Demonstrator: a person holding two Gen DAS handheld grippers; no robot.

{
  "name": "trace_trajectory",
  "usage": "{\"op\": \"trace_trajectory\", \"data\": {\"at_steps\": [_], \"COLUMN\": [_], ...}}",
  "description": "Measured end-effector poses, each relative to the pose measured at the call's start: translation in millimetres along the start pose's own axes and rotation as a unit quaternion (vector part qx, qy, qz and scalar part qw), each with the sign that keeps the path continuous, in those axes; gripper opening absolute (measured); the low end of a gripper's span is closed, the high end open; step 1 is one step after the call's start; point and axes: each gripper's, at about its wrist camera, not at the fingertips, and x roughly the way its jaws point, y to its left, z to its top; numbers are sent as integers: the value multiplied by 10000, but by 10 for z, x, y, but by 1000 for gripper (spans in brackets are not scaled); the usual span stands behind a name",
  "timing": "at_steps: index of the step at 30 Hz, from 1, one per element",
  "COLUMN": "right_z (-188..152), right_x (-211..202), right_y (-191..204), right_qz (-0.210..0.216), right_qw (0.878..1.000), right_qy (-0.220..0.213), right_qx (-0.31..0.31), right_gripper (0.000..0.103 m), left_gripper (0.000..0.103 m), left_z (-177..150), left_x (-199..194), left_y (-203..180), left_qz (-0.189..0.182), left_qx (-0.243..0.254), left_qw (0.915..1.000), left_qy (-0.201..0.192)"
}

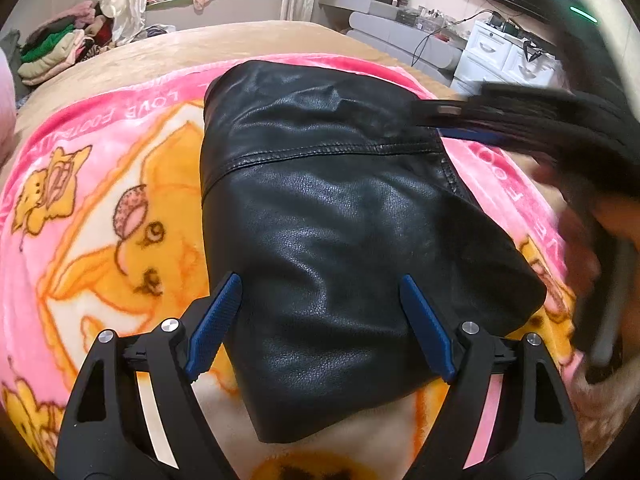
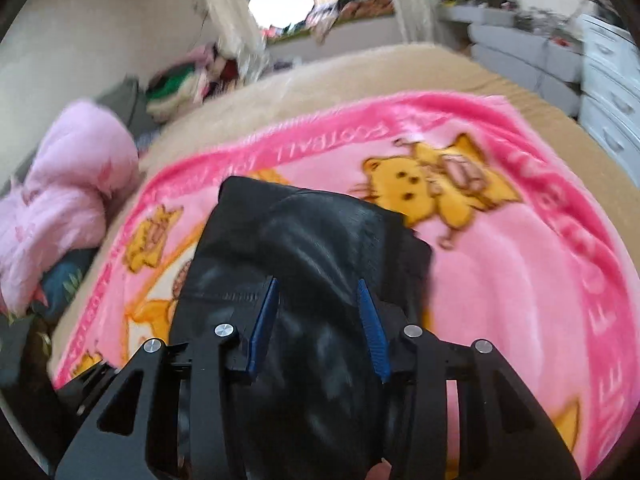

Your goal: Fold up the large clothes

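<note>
A black leather jacket [image 1: 320, 200] lies folded into a compact block on a pink cartoon blanket [image 1: 100, 200]. My left gripper [image 1: 320, 280] hovers over the jacket's near end, its blue pads [image 1: 216, 320] wide apart and pressing on nothing. My right gripper [image 1: 444, 116] shows as a dark blur over the jacket's far right edge. In the right wrist view, that right gripper [image 2: 318, 284] stands above the jacket [image 2: 320, 232], jaws partly apart. Its pads [image 2: 264, 320] show a gap, with leather seen beneath it. The picture is motion-blurred.
The blanket [image 2: 500, 280] covers a tan bed [image 1: 240, 40]. A fluffy pink garment [image 2: 68, 184] lies off the bed's left side. Piled clothes [image 1: 52, 52] sit at the far left, and white drawers [image 1: 508, 56] with cables at the far right.
</note>
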Motion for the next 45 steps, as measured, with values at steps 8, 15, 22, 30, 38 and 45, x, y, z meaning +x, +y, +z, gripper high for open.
{"op": "trace_trajectory", "data": {"at_steps": [8, 15, 22, 30, 38, 45], "right_z": [1, -19, -115, -488, -928, -1397], "right_x": [798, 628, -16, -848, -1593, -1966], "right_y": [-157, -177, -198, -38, 222, 437], "right_qz": [-731, -559, -360, -86, 74, -129], "right_qw": [9890, 9942, 9972, 9989, 9942, 9896], "right_qy": [1286, 918, 482, -228, -1025, -1432], "right_qx": [-102, 54, 450, 406, 317, 67], "right_gripper": [34, 39, 75, 97, 98, 98], "left_gripper": [73, 73, 74, 94, 94, 94], "left_z": [-15, -28, -105, -147, -287, -540], "left_x": [12, -66, -231, -639, -1046, -1372], "left_y": [-40, 3, 65, 77, 57, 12], "left_qz": [-55, -144, -188, -156, 43, -8], "left_qx": [189, -9, -257, -441, -470, -504], "left_qw": [9998, 9999, 9995, 9987, 9976, 9954], "left_qy": [-23, 55, 87, -205, -499, -815]}}
